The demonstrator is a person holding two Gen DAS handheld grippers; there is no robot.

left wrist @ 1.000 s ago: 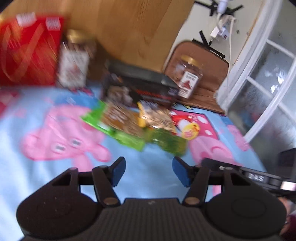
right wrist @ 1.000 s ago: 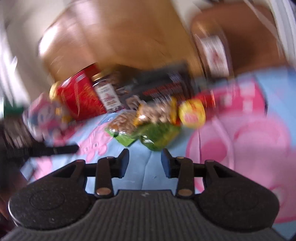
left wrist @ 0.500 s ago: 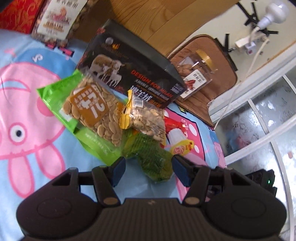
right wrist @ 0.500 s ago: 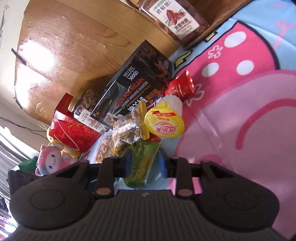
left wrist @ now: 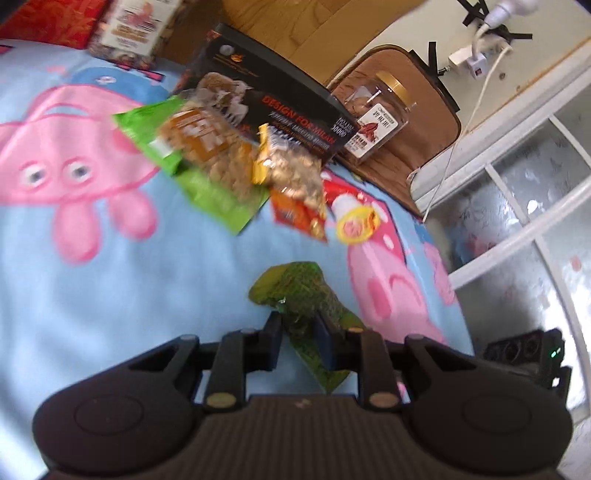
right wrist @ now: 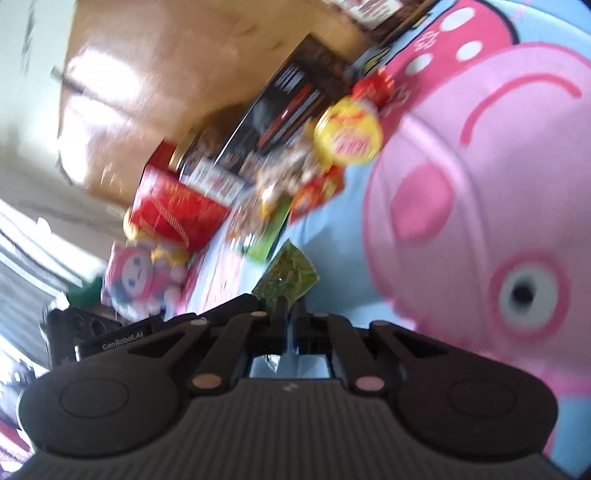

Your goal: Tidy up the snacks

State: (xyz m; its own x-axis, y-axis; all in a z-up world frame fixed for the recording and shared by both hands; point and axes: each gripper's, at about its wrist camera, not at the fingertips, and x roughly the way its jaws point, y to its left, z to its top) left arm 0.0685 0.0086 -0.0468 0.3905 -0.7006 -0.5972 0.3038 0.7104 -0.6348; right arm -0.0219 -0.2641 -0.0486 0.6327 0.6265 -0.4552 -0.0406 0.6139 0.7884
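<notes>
My left gripper (left wrist: 298, 325) is shut on a dark green snack packet (left wrist: 295, 291) and holds it above the blue cartoon blanket (left wrist: 110, 295). My right gripper (right wrist: 291, 306) is shut on the same green packet (right wrist: 288, 275) at its other edge. Behind lies the snack pile: a green seed bag (left wrist: 199, 162), a clear nut bag (left wrist: 295, 173), an orange packet (left wrist: 295, 218), a yellow-lidded jelly cup (left wrist: 354, 221) and a black box (left wrist: 273, 99). The pile is blurred in the right wrist view.
A red box (right wrist: 177, 210) and a nut jar (left wrist: 129, 29) stand at the back by the wooden headboard (left wrist: 295, 29). Another jar (left wrist: 376, 118) sits on a brown cushion (left wrist: 417, 92). A pink plush toy (right wrist: 140, 280) is on the left. A window frame (left wrist: 517, 206) is to the right.
Both grippers have closed on the green packet and pulled it back out of the pile toward the cameras. An orange packet that lay under it now shows.
</notes>
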